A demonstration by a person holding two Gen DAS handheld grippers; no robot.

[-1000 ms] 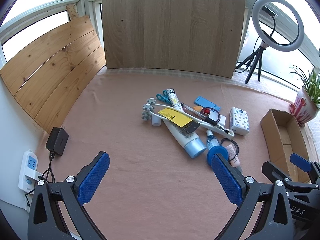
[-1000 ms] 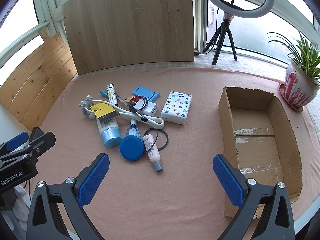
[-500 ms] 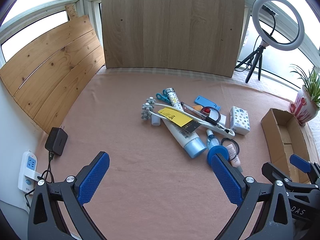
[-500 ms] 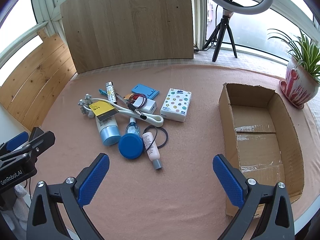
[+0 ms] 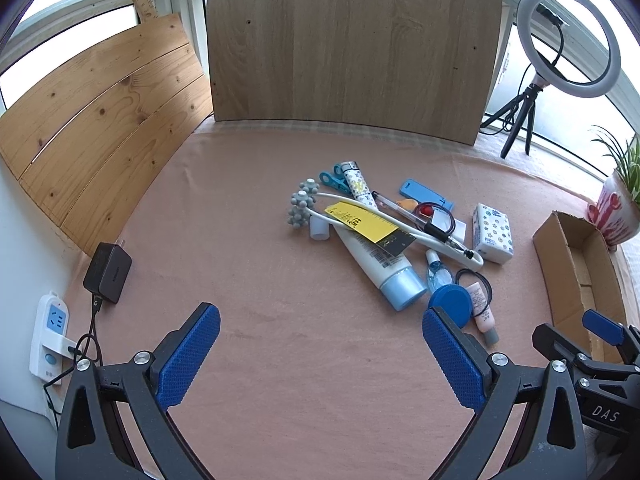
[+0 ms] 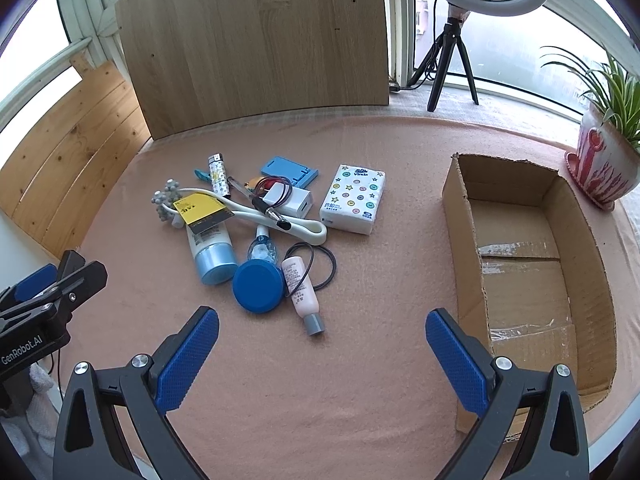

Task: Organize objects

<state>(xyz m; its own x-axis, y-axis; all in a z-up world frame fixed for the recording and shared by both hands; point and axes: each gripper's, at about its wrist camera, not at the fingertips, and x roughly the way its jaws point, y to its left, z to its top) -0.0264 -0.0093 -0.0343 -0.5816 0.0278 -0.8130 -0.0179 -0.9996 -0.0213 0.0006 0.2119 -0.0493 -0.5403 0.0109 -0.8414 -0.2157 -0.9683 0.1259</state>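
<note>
A pile of small objects lies mid-table on the pink cloth: a white tube with a light-blue cap (image 6: 212, 250), a blue round lid (image 6: 258, 286), a small pink tube (image 6: 302, 292), a tissue pack (image 6: 354, 198), a blue phone stand (image 6: 288, 172) and a grey massage roller (image 5: 302, 208). An open cardboard box (image 6: 520, 276) lies to the right, with nothing in it. My left gripper (image 5: 320, 354) is open, short of the pile. My right gripper (image 6: 322, 360) is open too, near the pink tube and left of the box.
Wooden boards (image 5: 348, 40) stand at the back and left. A ring light on a tripod (image 6: 456, 32) and a potted plant (image 6: 604, 160) are at the back right. A black charger (image 5: 107, 272) and a power strip (image 5: 50, 336) lie at the left edge.
Both grippers have drifted slightly toward the pile; the objects sit a little lower and larger in view. Nothing was grasped or moved.
</note>
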